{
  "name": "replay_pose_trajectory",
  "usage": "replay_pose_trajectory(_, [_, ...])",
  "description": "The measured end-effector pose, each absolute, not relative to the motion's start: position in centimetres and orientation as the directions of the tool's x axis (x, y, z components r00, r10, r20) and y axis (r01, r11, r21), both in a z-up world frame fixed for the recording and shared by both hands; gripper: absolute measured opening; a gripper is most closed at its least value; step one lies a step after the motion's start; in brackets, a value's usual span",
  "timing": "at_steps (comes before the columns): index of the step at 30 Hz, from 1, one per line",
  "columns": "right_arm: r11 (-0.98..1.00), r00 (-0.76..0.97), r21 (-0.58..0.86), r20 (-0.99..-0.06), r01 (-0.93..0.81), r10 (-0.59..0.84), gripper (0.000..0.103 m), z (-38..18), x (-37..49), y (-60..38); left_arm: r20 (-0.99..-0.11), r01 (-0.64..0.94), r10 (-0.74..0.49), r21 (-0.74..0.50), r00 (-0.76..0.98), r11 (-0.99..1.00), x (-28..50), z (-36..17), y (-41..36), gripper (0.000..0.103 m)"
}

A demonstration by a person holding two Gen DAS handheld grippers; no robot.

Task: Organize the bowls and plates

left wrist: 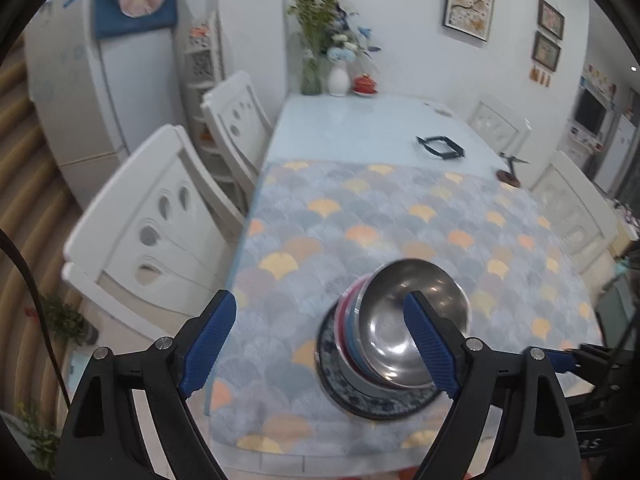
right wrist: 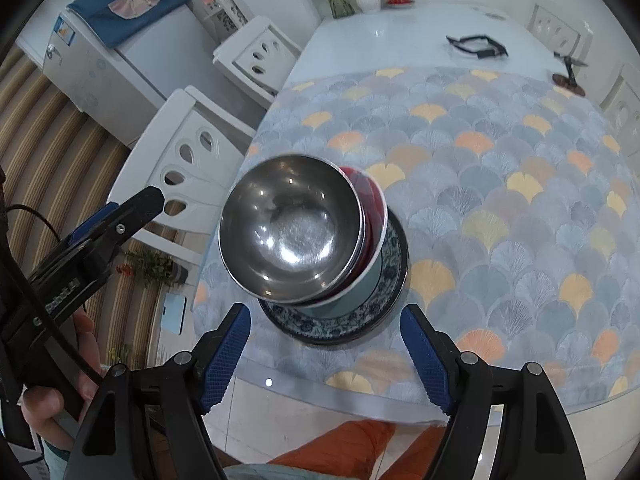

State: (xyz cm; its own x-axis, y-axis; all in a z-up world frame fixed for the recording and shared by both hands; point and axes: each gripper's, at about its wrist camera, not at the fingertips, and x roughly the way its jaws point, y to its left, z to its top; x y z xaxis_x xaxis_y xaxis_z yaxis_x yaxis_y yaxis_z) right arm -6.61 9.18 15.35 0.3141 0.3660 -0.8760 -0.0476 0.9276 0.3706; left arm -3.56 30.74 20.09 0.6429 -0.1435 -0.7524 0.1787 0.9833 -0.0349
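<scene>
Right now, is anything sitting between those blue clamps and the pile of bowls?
Nothing visible does. The right gripper hangs just short of the patterned plate with only bare tablecloth between. The left gripper stands open beside the stack, one finger in front of the steel bowl.

The steel bowl [right wrist: 290, 228] is mirror-bright silver. Directly beneath the steel bowl, the next bowl [right wrist: 370, 196] is deep red with a white rim, and the bowl below that [right wrist: 360, 284] is muted grey-blue. Under the steel bowl's stack, the plate [right wrist: 320, 326] carries a blue-and-white floral border with a dark edge. Around the plate, the cloth [right wrist: 480, 168] shows a fan-scale pattern in grey and pale blue with yellow and orange fans. Beyond the cloth, the table [left wrist: 360, 120] is pale blue-white. Left of the steel bowl, the chairs [left wrist: 160, 220] are white. Both the left gripper [left wrist: 320, 344] and the right gripper [right wrist: 326, 354] are black with blue textured pads.
</scene>
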Motion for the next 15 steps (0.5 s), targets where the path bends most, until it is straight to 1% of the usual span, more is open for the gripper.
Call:
replay_pose_trajectory(4, [0.918, 0.295, 0.396, -0.874, -0.026, 0.385, 0.076, 14.74, -6.59, 9.01, -0.757, 0.195, -0.14, -0.017, 0.638, 0.981, -3.79, 19.78, 30.4, 0.085])
replay_pose_trajectory(9, [0.92, 0.3, 0.392, -0.875, -0.022, 0.38, 0.076, 14.82, -6.49, 9.02, -0.752, 0.209, -0.143, -0.007, 0.643, 0.978, -4.13, 20.04, 30.23, 0.085])
replay_pose_trajectory(11, [0.919, 0.297, 0.395, -0.875, -0.016, 0.382, 0.076, 14.71, -6.41, 8.97, -0.738, 0.2, -0.139, -0.006, 0.661, 0.98, -4.21, 20.4, 30.39, 0.085])
replay_pose_trajectory(15, [0.917, 0.289, 0.399, -0.876, -0.011, 0.385, 0.076, 14.52, -6.24, 8.93, -0.737, 0.167, -0.12, -0.01, 0.665, 0.986, -3.87, 20.46, 30.87, 0.086])
